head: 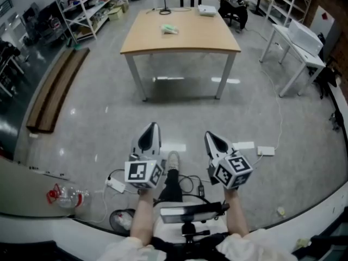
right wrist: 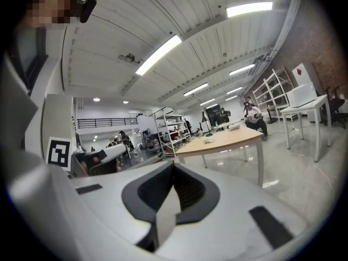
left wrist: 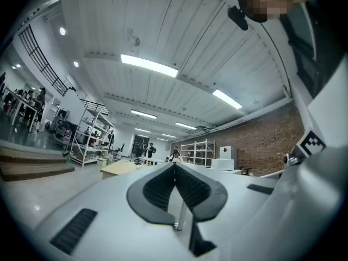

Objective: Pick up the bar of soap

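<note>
Both grippers are low and near, well apart from the table (head: 206, 43). The left gripper (head: 154, 126) and right gripper (head: 209, 135) each have their jaws fully together with nothing between them, dark ribbed pads on smooth white shells. Open glossy grey floor runs up to the table (flat wood top, thin grey metal legs), bounded by a long wooden bench (head: 54, 91) on the left and a white table (head: 298, 39) on the right, with cables and a power strip (head: 116, 185) near the feet. The bar of soap (head: 169, 29) lies about mid-tabletop, slightly left of centre and clear of every edge: a small pale greenish block, long axis roughly left-right.
</note>
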A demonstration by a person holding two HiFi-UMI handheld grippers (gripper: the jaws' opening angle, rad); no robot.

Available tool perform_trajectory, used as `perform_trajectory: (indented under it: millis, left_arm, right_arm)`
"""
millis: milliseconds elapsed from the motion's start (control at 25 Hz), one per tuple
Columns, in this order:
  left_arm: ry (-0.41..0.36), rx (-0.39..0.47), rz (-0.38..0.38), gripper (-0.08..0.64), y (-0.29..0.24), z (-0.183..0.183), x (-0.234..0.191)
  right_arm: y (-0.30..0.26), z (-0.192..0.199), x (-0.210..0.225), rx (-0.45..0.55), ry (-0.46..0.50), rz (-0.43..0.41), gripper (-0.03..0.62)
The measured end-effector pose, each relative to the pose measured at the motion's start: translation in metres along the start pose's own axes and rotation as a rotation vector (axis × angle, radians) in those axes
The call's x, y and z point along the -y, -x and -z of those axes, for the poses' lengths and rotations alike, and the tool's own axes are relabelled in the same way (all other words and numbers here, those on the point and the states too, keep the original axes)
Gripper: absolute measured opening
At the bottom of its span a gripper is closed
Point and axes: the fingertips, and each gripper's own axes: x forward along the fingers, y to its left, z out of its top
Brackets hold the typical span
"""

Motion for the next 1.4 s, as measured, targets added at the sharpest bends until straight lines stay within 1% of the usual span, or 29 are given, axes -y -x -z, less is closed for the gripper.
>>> perform_trajectory:
  millis: [120, 320, 440, 560, 680, 760, 880, 1040, 1200, 1280, 1400]
  left_arm:
    - [0.02, 0.022, 0.007, 0.012, -0.069, 0.003, -0.038]
    - [0.026, 0.057, 0.063, 0.012, -0.201, -0.01, -0.104]
    - [0.029, 0.08, 0.1, 0.012, -0.276, -0.017, -0.141]
    - [0.022, 0.1, 0.113, 0.012, -0.338, -0.029, -0.174]
    - [0.02, 0.094, 0.135, 0.012, -0.375, -0.033, -0.191]
    - [0.012, 0.076, 0.137, 0.012, -0.396, -0.028, -0.201]
    - [0.015, 0.05, 0.123, 0.012, -0.432, -0.019, -0.22]
    - [0.022, 0.019, 0.123, 0.014, -0.493, 0.0, -0.243]
    - [0.013, -0.005, 0.142, 0.012, -0.574, 0.022, -0.268]
    - [0.017, -0.001, 0.132, 0.012, -0.621, 0.028, -0.284]
    - [0.032, 0.022, 0.098, 0.013, -0.699, 0.031, -0.316]
  right_arm:
    - [-0.069, -0.014, 0.027, -0.01, 0.014, -0.003, 0.003]
    - [-0.204, -0.069, 0.072, 0.01, 0.05, 0.002, 0.003]
    - [-0.276, -0.097, 0.099, 0.029, 0.056, 0.019, 0.003]
    - [-0.334, -0.115, 0.122, 0.04, 0.055, 0.039, 0.003]
    - [-0.369, -0.124, 0.136, 0.036, 0.04, 0.05, 0.003]
    - [-0.39, -0.126, 0.147, 0.028, 0.031, 0.059, 0.003]
    - [-0.427, -0.13, 0.165, 0.021, 0.012, 0.047, 0.003]
    - [-0.488, -0.142, 0.202, 0.017, 0.014, 0.04, 0.003]
    - [-0.565, -0.158, 0.251, 0.032, 0.011, 0.017, 0.003]
    - [-0.608, -0.166, 0.279, 0.026, 0.018, 0.008, 0.003]
    - [-0.679, -0.182, 0.319, 0.016, 0.032, -0.024, 0.003]
